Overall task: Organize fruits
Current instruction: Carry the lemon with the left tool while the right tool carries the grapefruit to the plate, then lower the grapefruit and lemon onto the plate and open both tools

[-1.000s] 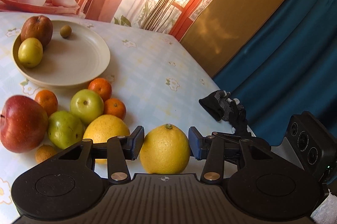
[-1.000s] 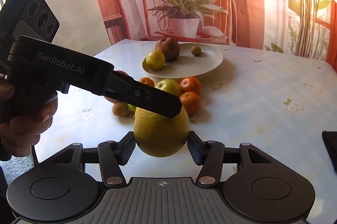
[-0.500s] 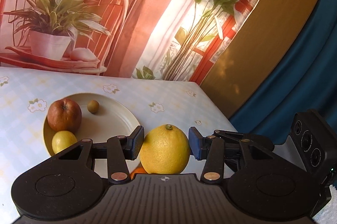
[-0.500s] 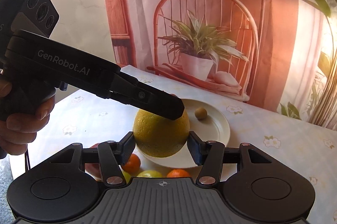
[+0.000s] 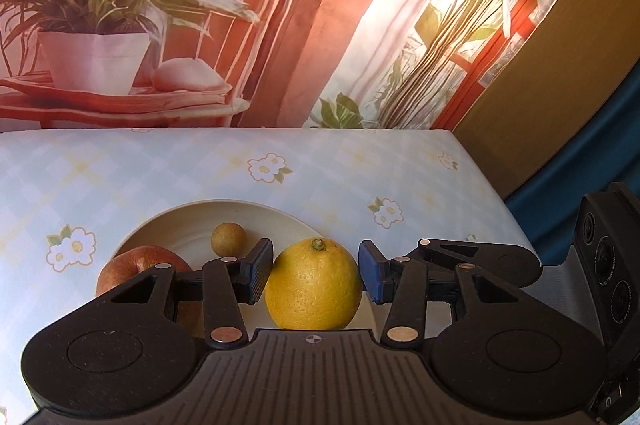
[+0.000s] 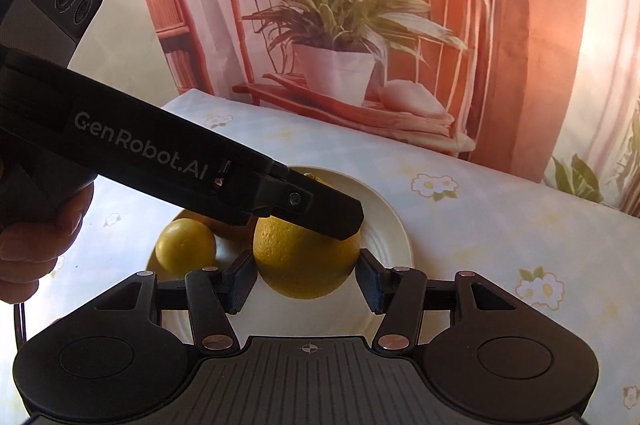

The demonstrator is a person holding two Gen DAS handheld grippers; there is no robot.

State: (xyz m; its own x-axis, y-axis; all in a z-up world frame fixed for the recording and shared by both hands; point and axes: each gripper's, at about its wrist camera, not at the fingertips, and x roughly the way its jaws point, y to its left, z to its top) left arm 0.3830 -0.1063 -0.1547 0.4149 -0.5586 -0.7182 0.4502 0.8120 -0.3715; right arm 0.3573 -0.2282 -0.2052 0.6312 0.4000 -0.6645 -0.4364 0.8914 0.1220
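A big yellow citrus fruit (image 5: 314, 287) is clamped between the pads of my left gripper (image 5: 316, 277), stem end up. In the right wrist view the same fruit (image 6: 304, 265) also sits pinched between the pads of my right gripper (image 6: 306, 281), with a left gripper finger (image 6: 320, 213) lying across its top. The fruit hangs over the cream plate (image 5: 280, 211). On the plate lie a red apple (image 5: 132, 265), a small brown round fruit (image 5: 228, 239) and a yellow-green fruit (image 6: 186, 245).
The plate (image 6: 394, 225) stands on a table with a pale flowered cloth (image 5: 160, 165). The table's right edge (image 5: 492, 185) drops off beside a blue curtain. A printed backdrop with a chair and potted plant rises behind. A person's hand (image 6: 40, 241) grips the left tool.
Both grippers carried the yellow fruit away from the pile of loose fruit and toward the plate. The pile has left both views and the plate now lies right beneath the fruit.
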